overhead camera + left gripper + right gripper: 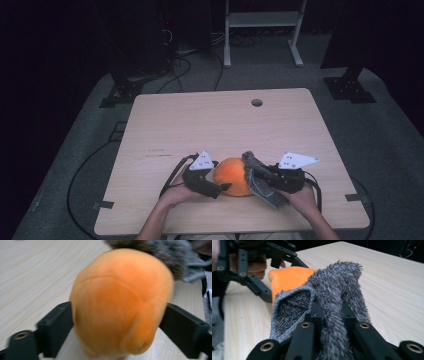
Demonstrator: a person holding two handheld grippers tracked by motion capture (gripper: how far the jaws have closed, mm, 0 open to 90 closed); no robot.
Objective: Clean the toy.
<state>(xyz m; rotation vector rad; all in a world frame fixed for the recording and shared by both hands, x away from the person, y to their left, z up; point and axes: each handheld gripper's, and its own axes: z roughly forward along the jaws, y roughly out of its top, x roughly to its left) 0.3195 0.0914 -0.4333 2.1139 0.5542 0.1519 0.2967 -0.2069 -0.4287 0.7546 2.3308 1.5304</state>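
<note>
Two grippers meet near the table's (165, 125) front edge, with an orange plush (233, 176) lying between them. We see the left gripper (117, 322) standing wide, one jaw on each side of the plush; whether its pads press the fabric we cannot tell, since the round body hides their inner faces and the close view is blurred. Our right gripper (329, 312) is clamped narrowly on a grey cloth (337, 292), whose pile covers the jaw tips. The cloth touches the plush's far side. The plush's underside is hidden. We can read no label or writing anywhere.
</note>
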